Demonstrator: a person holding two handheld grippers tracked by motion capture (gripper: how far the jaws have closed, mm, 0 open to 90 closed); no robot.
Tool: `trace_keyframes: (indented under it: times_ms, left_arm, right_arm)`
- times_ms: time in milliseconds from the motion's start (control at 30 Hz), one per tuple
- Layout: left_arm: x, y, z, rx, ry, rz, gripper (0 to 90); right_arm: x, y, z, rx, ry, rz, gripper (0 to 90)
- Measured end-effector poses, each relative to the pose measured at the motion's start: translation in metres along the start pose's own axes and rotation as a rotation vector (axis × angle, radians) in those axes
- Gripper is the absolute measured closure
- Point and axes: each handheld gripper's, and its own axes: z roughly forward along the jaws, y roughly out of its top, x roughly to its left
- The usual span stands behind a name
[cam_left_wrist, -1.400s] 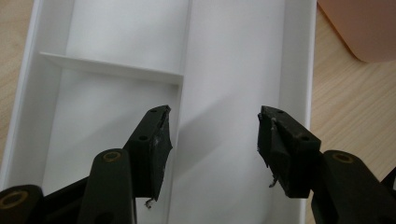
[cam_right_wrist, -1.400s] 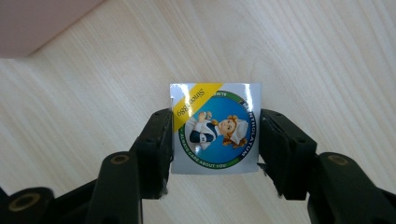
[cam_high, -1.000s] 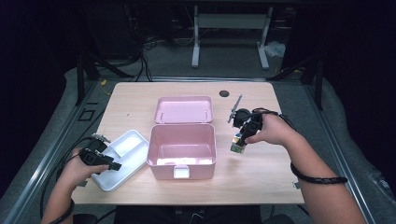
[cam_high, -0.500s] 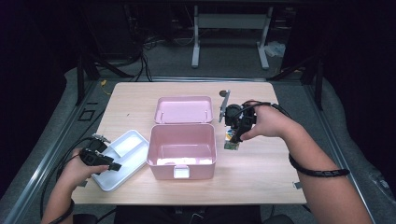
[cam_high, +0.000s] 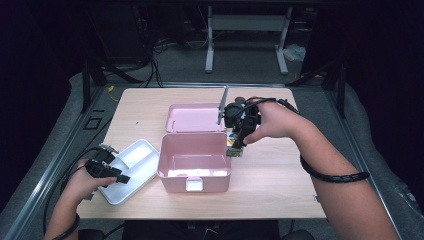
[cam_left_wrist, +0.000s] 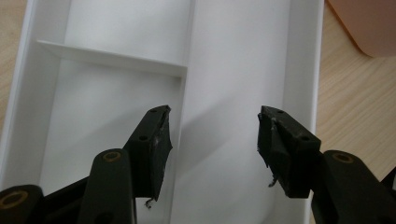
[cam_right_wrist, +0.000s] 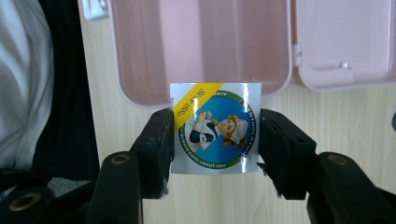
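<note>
My right gripper points down beside the right rim of the open pink box and is shut on a small square packet. The right gripper view shows the packet with a round blue-and-green label and a yellow corner stripe, pressed between both pads above the wood. Beyond it lie the box and its hinged lid. At the table's front left, my left gripper stands open over the white divided tray. Nothing sits between its fingers above the tray.
The pink lid lies flat behind the box. Bare wood spreads right of the box to the table's front edge. A metal stand is on the floor beyond the table. A corner of the pink box shows past the tray.
My right gripper has risen and moved left with the packet, from the table's right side to the box's right rim. The left gripper has stayed over the tray.
</note>
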Motion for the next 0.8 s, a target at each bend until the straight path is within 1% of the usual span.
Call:
trace_keyframes:
  times_ms: [133, 167, 233, 267, 333, 400, 433, 500, 533, 567, 633, 733, 767, 800]
  left_arm:
    - [0.000, 0.000, 0.000, -0.002, -0.001, -0.001, 44.3]
    - [0.000, 0.000, -0.001, -0.002, 0.000, -0.001, 44.3]
    - [0.000, -0.001, -0.001, -0.003, -0.001, -0.001, 44.3]
    - [0.000, -0.001, -0.001, -0.004, -0.001, -0.001, 44.3]
    - [0.001, -0.001, -0.001, -0.001, 0.001, 0.000, 44.3]
    - [0.001, -0.001, -0.001, 0.001, 0.001, 0.000, 44.3]
    - [0.001, -0.001, -0.001, 0.001, 0.001, -0.001, 44.3]
    - [0.001, -0.002, 0.000, 0.002, 0.002, -0.002, 44.3]
    - [0.001, -0.002, 0.000, 0.002, 0.002, -0.002, 44.2]
    - [0.001, -0.001, 0.000, 0.005, 0.002, -0.001, 44.3]
    - [0.001, -0.001, 0.000, 0.006, 0.002, -0.001, 44.3]
    - [0.001, -0.001, 0.001, 0.008, 0.001, 0.000, 44.2]
    - [0.000, -0.001, 0.001, 0.009, 0.001, -0.001, 44.2]
    - [0.000, -0.001, 0.001, 0.009, 0.001, -0.001, 44.2]
  right_arm:
    - [0.001, 0.015, 0.002, -0.010, 0.011, -0.024, 46.9]
    - [0.001, 0.021, 0.007, -0.013, 0.018, -0.033, 46.9]
    - [0.000, 0.024, 0.010, -0.010, 0.022, -0.038, 46.9]
    - [0.000, 0.028, 0.015, -0.004, 0.025, -0.045, 46.9]
    - [0.000, 0.031, 0.024, -0.004, 0.028, -0.044, 46.9]
    - [0.000, 0.033, 0.030, 0.002, 0.032, -0.049, 46.9]
    - [0.000, 0.034, 0.037, -0.005, 0.036, -0.044, 46.9]
    - [-0.001, 0.034, 0.046, 0.003, 0.041, -0.046, 46.8]
    - [-0.001, 0.034, 0.046, 0.003, 0.041, -0.046, 46.8]
    - [-0.001, 0.033, 0.054, 0.007, 0.041, -0.042, 46.8]
    - [-0.001, 0.033, 0.057, 0.006, 0.042, -0.041, 46.8]
    - [0.000, 0.031, 0.068, 0.002, 0.044, -0.034, 46.8]
    - [0.000, 0.030, 0.074, 0.000, 0.045, -0.027, 46.7]
    - [0.000, 0.030, 0.074, 0.000, 0.045, -0.027, 46.7]
